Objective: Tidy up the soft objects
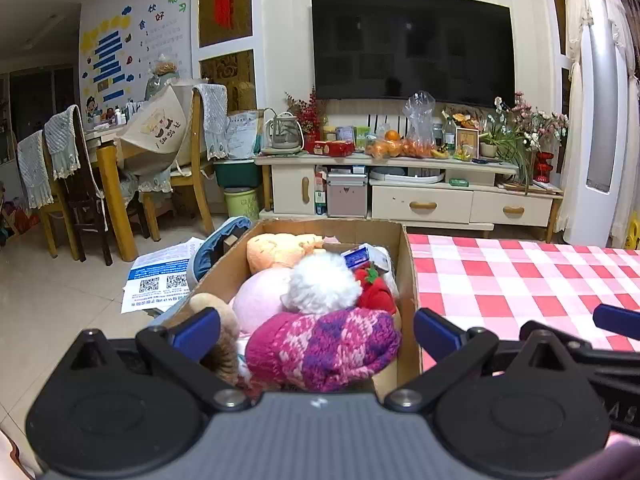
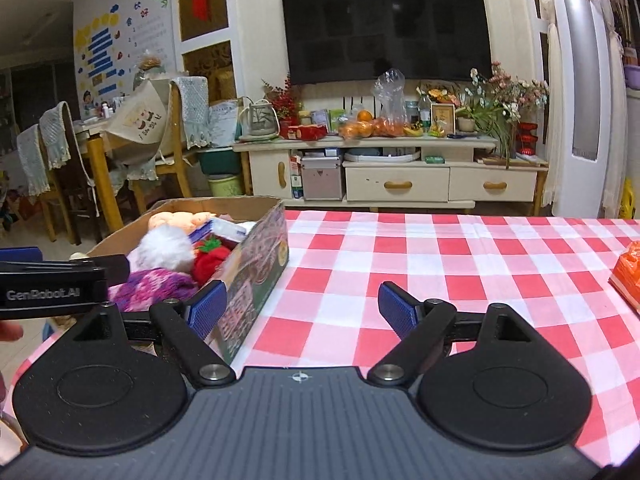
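1. Hovering over the near end of the cardboard box, the left hand-held gripper has its blue pads spread wide with nothing clamped between them; the knitted hat lies just below and between them.
2. Spread equally wide, the right hand-held gripper holds nothing and sits over the checkered tablecloth of the table, its left pad beside the box's printed side wall.
3. Nearest in the box lies a pink-and-purple knitted hat, its long axis running across the box, left to right.
4. Behind it sit a white fluffy ball, a pale pink plush to the left, and a red strawberry-like plush to the right.
5. Farther back rest an orange plush and a blue-and-white packet.
6. The box's long axis runs away from the cameras, along the table's left edge.
7. An orange item sits at the table's right edge, well apart.
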`<control>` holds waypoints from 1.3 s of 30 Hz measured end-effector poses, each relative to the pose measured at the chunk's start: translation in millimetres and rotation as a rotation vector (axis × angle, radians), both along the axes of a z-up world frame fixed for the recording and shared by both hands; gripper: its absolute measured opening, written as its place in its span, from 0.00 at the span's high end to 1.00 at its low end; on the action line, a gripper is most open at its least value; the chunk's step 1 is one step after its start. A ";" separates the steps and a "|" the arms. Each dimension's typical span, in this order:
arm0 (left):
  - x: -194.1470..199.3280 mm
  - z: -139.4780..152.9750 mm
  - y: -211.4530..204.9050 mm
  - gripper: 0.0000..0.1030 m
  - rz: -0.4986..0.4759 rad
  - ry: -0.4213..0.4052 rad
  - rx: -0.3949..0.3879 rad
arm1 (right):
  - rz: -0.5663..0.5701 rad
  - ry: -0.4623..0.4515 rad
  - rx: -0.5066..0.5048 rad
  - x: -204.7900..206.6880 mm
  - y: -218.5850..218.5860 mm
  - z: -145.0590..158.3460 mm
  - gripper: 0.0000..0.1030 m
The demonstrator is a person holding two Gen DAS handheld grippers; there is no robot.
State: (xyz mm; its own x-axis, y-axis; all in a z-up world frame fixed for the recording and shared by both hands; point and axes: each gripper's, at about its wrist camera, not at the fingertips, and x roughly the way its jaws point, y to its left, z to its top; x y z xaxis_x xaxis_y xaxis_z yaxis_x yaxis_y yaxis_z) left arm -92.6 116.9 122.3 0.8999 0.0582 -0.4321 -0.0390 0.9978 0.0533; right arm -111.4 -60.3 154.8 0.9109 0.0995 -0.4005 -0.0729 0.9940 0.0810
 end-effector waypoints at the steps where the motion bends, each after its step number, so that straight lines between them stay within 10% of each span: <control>1: -3.3 -0.4 0.5 0.01 -0.001 -0.005 -0.001 | 0.004 -0.001 -0.008 -2.6 2.7 -0.5 0.00; 39: -35.3 -12.8 16.4 0.01 0.021 -0.059 0.023 | -0.010 -0.056 -0.018 -24.3 20.0 -12.6 0.00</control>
State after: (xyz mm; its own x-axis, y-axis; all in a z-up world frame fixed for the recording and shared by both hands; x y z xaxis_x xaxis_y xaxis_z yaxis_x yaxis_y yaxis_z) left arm -127.8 133.3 109.5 0.9222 0.0870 -0.3768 -0.0640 0.9953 0.0733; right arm -135.8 -40.3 142.2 0.9329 0.0839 -0.3503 -0.0674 0.9960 0.0591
